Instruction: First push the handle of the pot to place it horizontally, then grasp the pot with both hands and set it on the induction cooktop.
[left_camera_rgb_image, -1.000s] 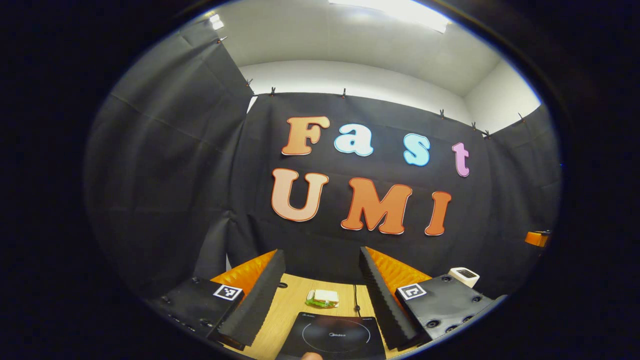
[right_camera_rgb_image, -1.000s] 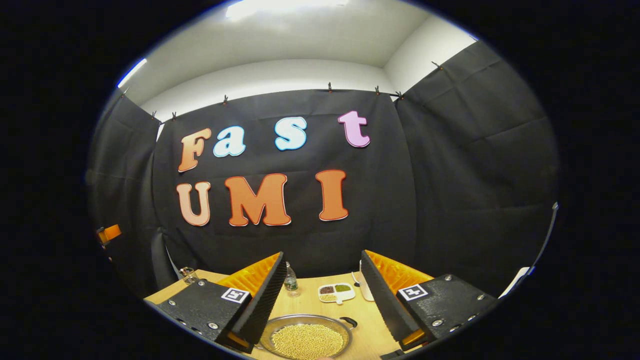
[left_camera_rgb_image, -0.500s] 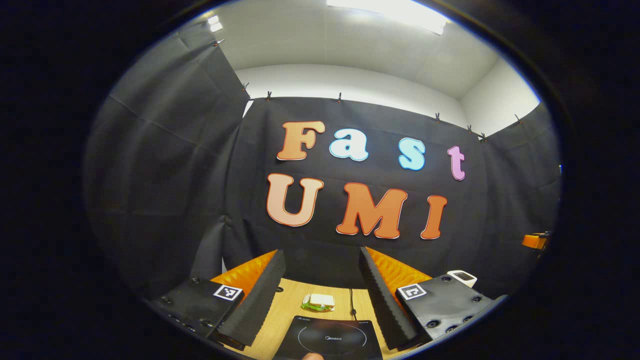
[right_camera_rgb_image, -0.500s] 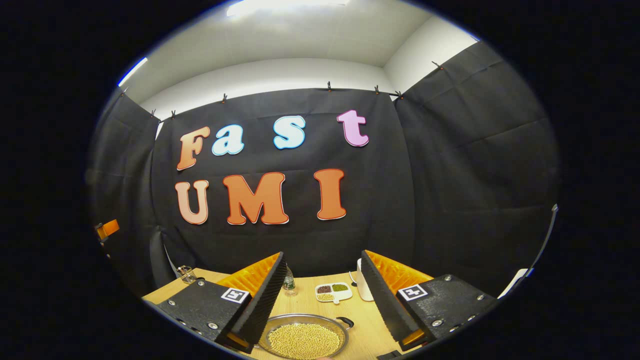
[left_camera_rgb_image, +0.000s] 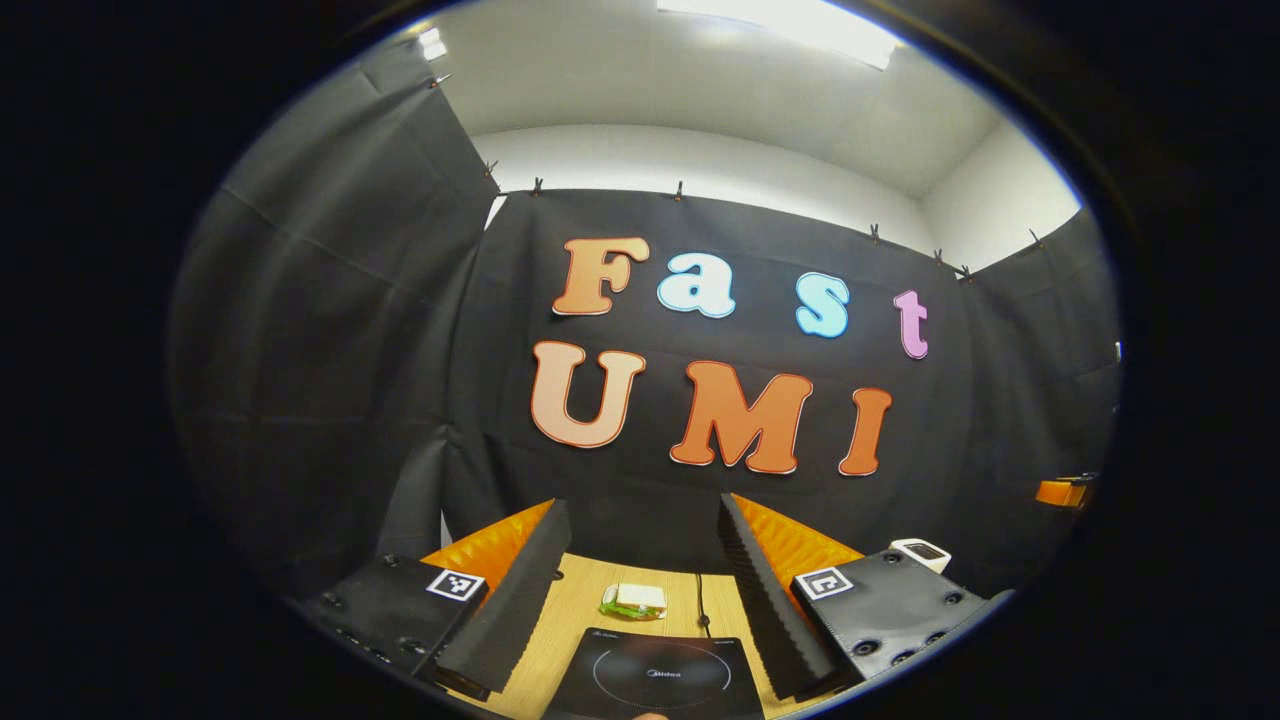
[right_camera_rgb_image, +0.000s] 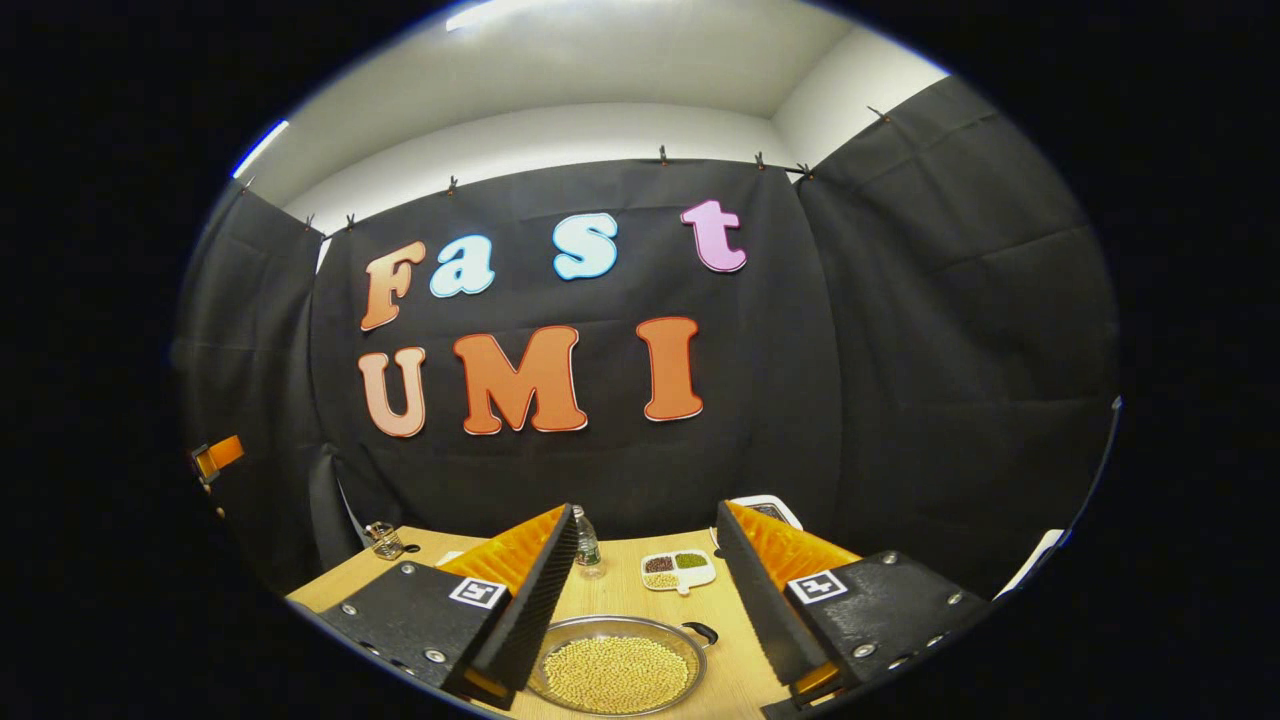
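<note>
Your right tool (right_camera_rgb_image: 640, 610) hangs above the pot (right_camera_rgb_image: 617, 675), its two fingers spread wide and pinching nothing. The pot sits on the counter (right_camera_rgb_image: 620, 590) just below and between those fingers, heaped with small yellow beans, and its dark handle (right_camera_rgb_image: 702, 633) sticks out at the far right of the rim, angled away toward the back. The first step looks not yet begun, so bring one fingertip down beside that handle and nudge it sideways in a slow, low sweep until it lies across. Push at the handle and not the rim, since the beans are heaped high and a jolt could spill them.

Your left tool (left_camera_rgb_image: 640, 600) is likewise spread and empty, poised over the induction cooktop (left_camera_rgb_image: 655, 678), which lies flat on the counter between its fingers. Keep it there, well apart from the cord (left_camera_rgb_image: 700, 600) running back from the cooktop, until the pot is ready for a two-handed lift.

As for writing, the cooktop carries a small brand mark in its ring, too small to read surely. Each tool wears a square black-and-white marker (right_camera_rgb_image: 478, 592), which is a pattern and not words.
</note>
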